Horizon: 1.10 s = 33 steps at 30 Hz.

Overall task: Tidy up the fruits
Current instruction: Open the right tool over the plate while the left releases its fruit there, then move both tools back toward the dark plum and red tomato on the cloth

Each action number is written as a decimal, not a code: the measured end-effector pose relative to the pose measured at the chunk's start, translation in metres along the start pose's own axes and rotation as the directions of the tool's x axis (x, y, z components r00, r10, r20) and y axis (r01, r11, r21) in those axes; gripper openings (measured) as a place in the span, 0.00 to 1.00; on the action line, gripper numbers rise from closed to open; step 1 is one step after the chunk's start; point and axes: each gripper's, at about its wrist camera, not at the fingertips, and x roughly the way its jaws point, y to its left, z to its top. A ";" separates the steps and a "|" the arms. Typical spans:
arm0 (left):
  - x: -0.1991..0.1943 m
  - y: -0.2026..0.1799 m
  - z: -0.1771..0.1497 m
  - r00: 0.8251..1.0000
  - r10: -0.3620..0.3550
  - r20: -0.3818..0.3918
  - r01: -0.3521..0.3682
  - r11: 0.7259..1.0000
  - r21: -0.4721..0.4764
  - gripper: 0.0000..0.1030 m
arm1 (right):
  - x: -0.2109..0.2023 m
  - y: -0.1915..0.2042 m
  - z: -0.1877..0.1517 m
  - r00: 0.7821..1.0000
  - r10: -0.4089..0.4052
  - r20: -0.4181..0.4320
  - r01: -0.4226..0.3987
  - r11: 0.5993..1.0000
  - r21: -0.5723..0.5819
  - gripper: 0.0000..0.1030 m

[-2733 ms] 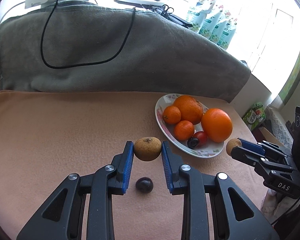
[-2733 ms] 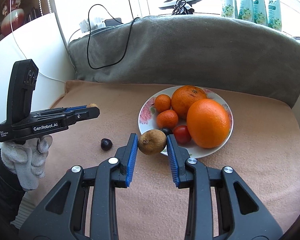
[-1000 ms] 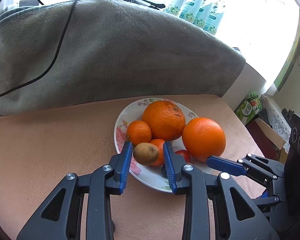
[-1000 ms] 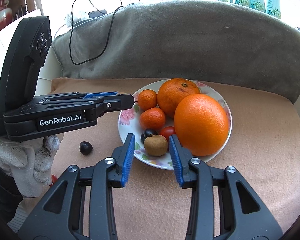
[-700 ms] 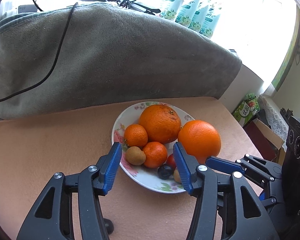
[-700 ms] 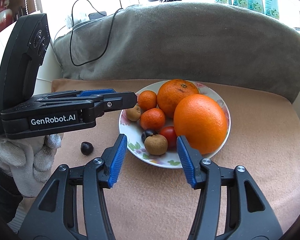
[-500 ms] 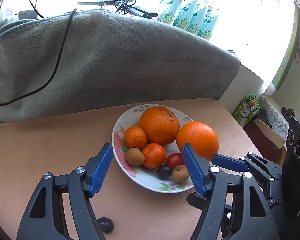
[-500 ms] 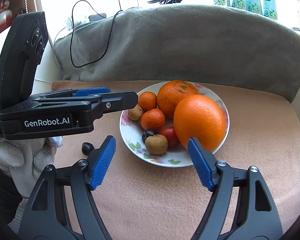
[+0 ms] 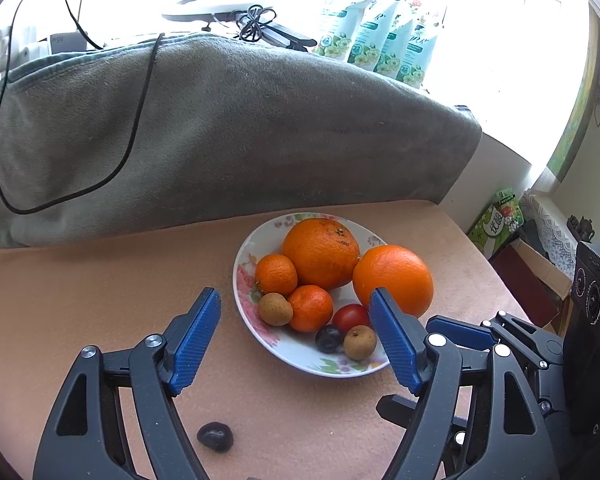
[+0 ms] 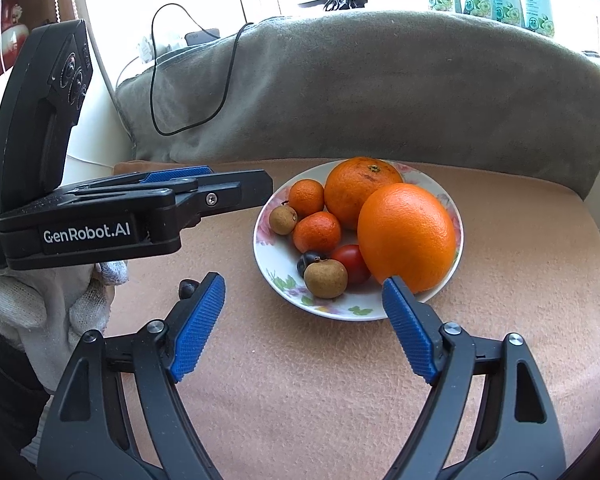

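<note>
grippers left (image 9: 294,338) and right (image 10: 304,330) both spread empty, opening left, before fruit plate (image 9: 300,354)

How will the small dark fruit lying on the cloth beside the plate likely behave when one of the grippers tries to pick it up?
The dark fruit looks small and rounded, so it may roll if nudged, though the napped peach cloth probably damps that. Its glossy skin could slip between the ribbed pads. It seems light and possibly soft, so a gentle squeeze looks wise.

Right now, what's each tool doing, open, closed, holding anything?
Left tool: jaws opening, holding nothing.
Right tool: open, holding nothing.
</note>
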 end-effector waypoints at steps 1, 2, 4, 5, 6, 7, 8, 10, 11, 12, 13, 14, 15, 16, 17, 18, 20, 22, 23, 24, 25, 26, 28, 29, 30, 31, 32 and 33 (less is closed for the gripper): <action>-0.001 0.000 0.000 1.000 0.002 0.002 -0.002 1.000 0.001 0.75 | -0.002 0.000 -0.001 1.000 -0.001 0.002 0.001 1.000 0.001 0.81; -0.003 0.000 0.000 1.000 0.003 0.005 -0.003 1.000 0.002 0.75 | -0.003 0.001 -0.001 1.000 0.000 0.003 0.000 1.000 0.002 0.81; -0.007 -0.001 0.000 1.000 0.006 0.011 -0.006 1.000 0.002 0.75 | -0.004 0.002 -0.001 1.000 0.003 0.005 -0.003 1.000 0.002 0.81; -0.009 -0.001 0.000 1.000 0.007 0.014 -0.007 1.000 0.002 0.75 | -0.006 0.002 -0.001 1.000 0.005 0.007 -0.005 1.000 0.003 0.81; -0.011 -0.001 -0.001 1.000 0.009 0.017 -0.009 1.000 0.003 0.75 | -0.006 0.003 -0.001 1.000 0.010 0.008 -0.010 1.000 0.004 0.81; -0.013 -0.001 -0.001 1.000 0.011 0.020 -0.011 1.000 0.003 0.75 | -0.007 0.004 -0.001 1.000 0.015 0.008 -0.015 1.000 0.006 0.81; -0.015 -0.001 -0.002 1.000 0.013 0.023 -0.013 1.000 0.002 0.75 | -0.008 0.005 -0.001 1.000 0.017 0.009 -0.017 1.000 0.007 0.81; -0.020 0.000 -0.002 0.999 0.017 0.031 -0.017 1.000 0.002 0.75 | -0.009 0.007 -0.002 1.000 0.009 0.011 -0.009 1.000 0.004 0.81; -0.023 0.000 -0.003 0.999 0.020 0.035 -0.020 1.000 0.002 0.75 | -0.010 0.008 -0.002 1.000 0.003 0.013 -0.003 1.000 0.002 0.81; -0.025 0.001 -0.003 0.999 0.022 0.038 -0.023 1.000 0.001 0.75 | -0.011 0.009 -0.003 1.000 -0.003 0.016 0.003 1.000 0.001 0.81; -0.028 0.001 -0.004 0.999 0.025 0.042 -0.025 1.000 -0.001 0.75 | -0.012 0.010 -0.003 1.000 -0.006 0.018 0.006 1.000 0.001 0.81; -0.031 0.002 -0.004 0.999 0.028 0.045 -0.028 1.000 -0.002 0.75 | -0.013 0.010 -0.004 1.000 -0.011 0.020 0.011 1.000 0.003 0.81; -0.035 0.003 -0.005 0.998 0.032 0.049 -0.031 0.999 -0.004 0.75 | -0.013 0.011 -0.005 1.000 -0.014 0.024 0.014 1.000 0.006 0.81; -0.038 0.005 -0.006 0.998 0.034 0.053 -0.034 0.999 -0.007 0.75 | -0.014 0.011 -0.005 0.999 -0.015 0.029 0.015 1.000 0.010 0.81; -0.042 0.007 -0.008 0.998 0.038 0.057 -0.037 0.999 -0.011 0.75 | -0.015 0.011 -0.005 0.999 -0.015 0.034 0.014 1.000 0.016 0.81; -0.046 0.010 -0.009 0.997 0.042 0.062 -0.041 0.999 -0.017 0.75 | -0.016 0.012 -0.006 0.999 -0.013 0.038 0.012 1.000 0.024 0.81; -0.054 0.016 -0.011 0.996 0.053 0.073 -0.051 0.998 -0.026 0.75 | -0.017 0.012 -0.006 0.999 0.002 0.042 -0.004 0.999 0.035 0.81; -0.064 0.022 -0.015 0.994 0.070 0.086 -0.067 0.997 -0.036 0.75 | -0.017 0.014 -0.007 0.999 0.010 0.040 -0.011 0.999 0.033 0.81; -0.069 0.026 -0.017 0.993 0.079 0.091 -0.075 0.996 -0.044 0.75 | -0.016 0.015 -0.007 0.999 0.010 0.037 -0.011 0.999 0.030 0.81; -0.074 0.030 -0.019 0.991 0.088 0.096 -0.083 0.995 -0.054 0.75 | -0.015 0.016 -0.007 0.999 0.012 0.034 -0.013 1.000 0.025 0.81; -0.079 0.035 -0.022 0.990 0.095 0.102 -0.089 0.994 -0.065 0.75 | -0.015 0.018 -0.008 0.999 0.019 0.029 -0.020 1.000 0.019 0.81; -0.084 0.039 -0.026 0.989 0.100 0.108 -0.093 0.993 -0.075 0.75 | -0.013 0.020 -0.008 0.999 0.031 0.022 -0.031 0.999 0.013 0.81; -0.093 0.046 -0.034 0.987 0.115 0.115 -0.105 0.990 -0.089 0.75 | -0.011 0.023 -0.010 0.999 0.044 0.010 -0.044 0.999 0.006 0.81; -0.098 0.049 -0.039 0.985 0.123 0.118 -0.112 0.989 -0.093 0.75 | -0.009 0.024 -0.010 0.999 0.049 0.006 -0.049 0.999 0.001 0.81; -0.101 0.051 -0.043 0.984 0.133 0.117 -0.122 0.988 -0.098 0.75 | -0.008 0.026 -0.010 0.998 0.056 0.003 -0.056 0.998 -0.002 0.81; -0.105 0.054 -0.048 0.983 0.141 0.117 -0.129 0.986 -0.103 0.75 | -0.007 0.027 -0.011 0.998 0.065 0.000 -0.065 0.998 -0.005 0.81; -0.108 0.056 -0.053 0.983 0.146 0.116 -0.133 0.985 -0.109 0.75 | -0.006 0.029 -0.011 0.997 0.072 -0.001 -0.072 0.997 -0.006 0.81; -0.111 0.059 -0.058 0.982 0.150 0.113 -0.136 0.984 -0.117 0.75 | -0.005 0.030 -0.012 0.997 0.078 0.000 -0.078 0.997 -0.006 0.81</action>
